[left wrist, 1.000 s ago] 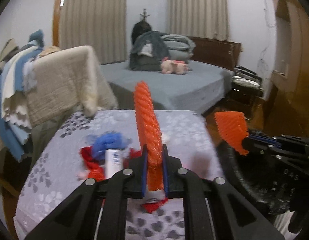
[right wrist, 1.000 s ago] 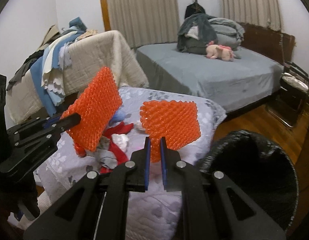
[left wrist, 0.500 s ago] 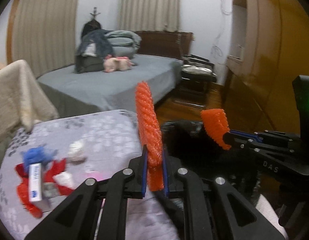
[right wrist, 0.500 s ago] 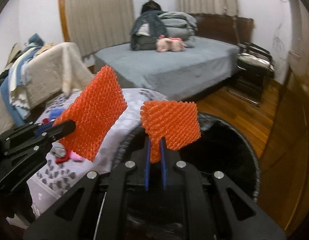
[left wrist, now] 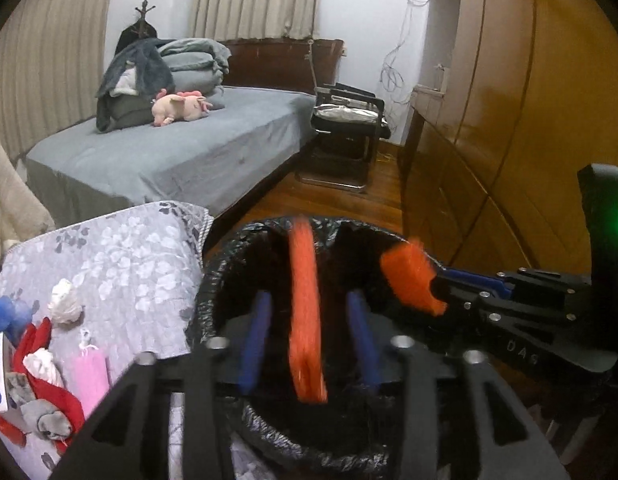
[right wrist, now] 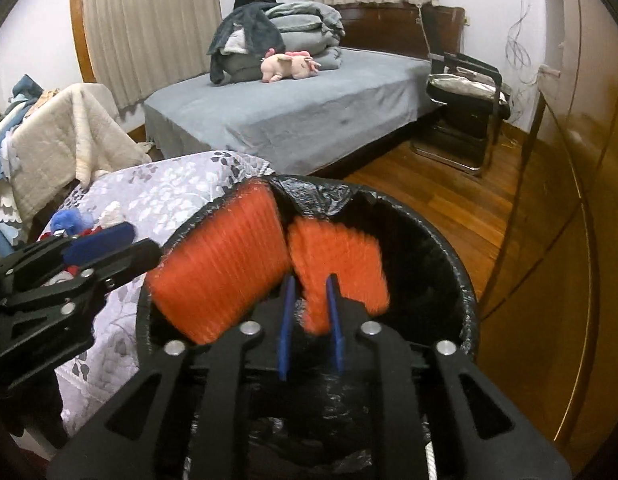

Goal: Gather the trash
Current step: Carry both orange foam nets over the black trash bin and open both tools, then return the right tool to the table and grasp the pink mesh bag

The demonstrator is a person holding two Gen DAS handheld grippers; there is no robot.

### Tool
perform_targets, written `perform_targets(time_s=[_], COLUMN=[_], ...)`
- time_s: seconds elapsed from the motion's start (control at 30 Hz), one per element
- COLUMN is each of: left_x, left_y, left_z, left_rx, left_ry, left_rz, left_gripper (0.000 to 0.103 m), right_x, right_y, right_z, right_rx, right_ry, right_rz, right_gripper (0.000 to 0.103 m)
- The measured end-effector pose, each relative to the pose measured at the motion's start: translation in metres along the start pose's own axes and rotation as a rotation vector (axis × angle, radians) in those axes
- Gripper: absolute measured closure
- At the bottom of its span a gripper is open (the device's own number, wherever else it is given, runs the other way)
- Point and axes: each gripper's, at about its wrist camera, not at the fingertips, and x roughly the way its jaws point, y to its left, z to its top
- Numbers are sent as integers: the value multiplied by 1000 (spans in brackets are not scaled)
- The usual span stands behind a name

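Observation:
Both grippers are over a bin lined with a black bag point(left wrist: 245, 240) point(right wrist: 465, 280). My left gripper point(left wrist: 313, 340) is open; an orange foam net point(left wrist: 305, 312) is blurred between its spread blue fingers, loose above the bin. It also shows in the right wrist view point(right wrist: 221, 276). My right gripper point(right wrist: 311, 320) has its jaws slightly apart around a second orange foam net point(right wrist: 341, 264), also blurred; that net shows in the left wrist view point(left wrist: 409, 280).
A pile of trash point(left wrist: 41, 368) lies on the floral grey cover point(left wrist: 121, 256) left of the bin: red wrappers, white wads, a pink piece, a blue wad. A bed point(right wrist: 309, 108), a chair point(right wrist: 469, 104) and wooden wardrobe doors point(right wrist: 569, 200) stand beyond.
Both grippers have swung right from the trash pile to above the bin. The left jaws have opened and its orange net is dropping. The right jaws have parted a little.

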Motion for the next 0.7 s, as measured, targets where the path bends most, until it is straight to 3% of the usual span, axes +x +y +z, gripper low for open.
perform_targets(time_s=[0.03, 0.13, 0.2, 0.3, 0.47, 0.7], left_x=[-2, -10, -20, -41, -75, -116], left_y=[2, 12, 22, 41, 83, 144], left_z=[-1, -3, -5, -9, -20, -43], left_rx=[-2, -16, -29, -54, -123, -188], left_ry=[0, -7, -23, -57, -96, -122], left_rz=[3, 33, 64, 127, 244, 428], left_gripper=[57, 48, 39, 25, 13, 11], right_x=[0, -1, -5, -10, -10, 1], right_y=[0, 3, 8, 21, 60, 132], right_z=[-1, 1, 2, 8, 20, 32], right_rx=[1, 4, 5, 5, -35, -117], right_ry=[-1, -13, -32, -65, -94, -117], right_rz=[-4, -11, -13, 4, 65, 174], right_gripper=[76, 54, 29, 14, 9, 9])
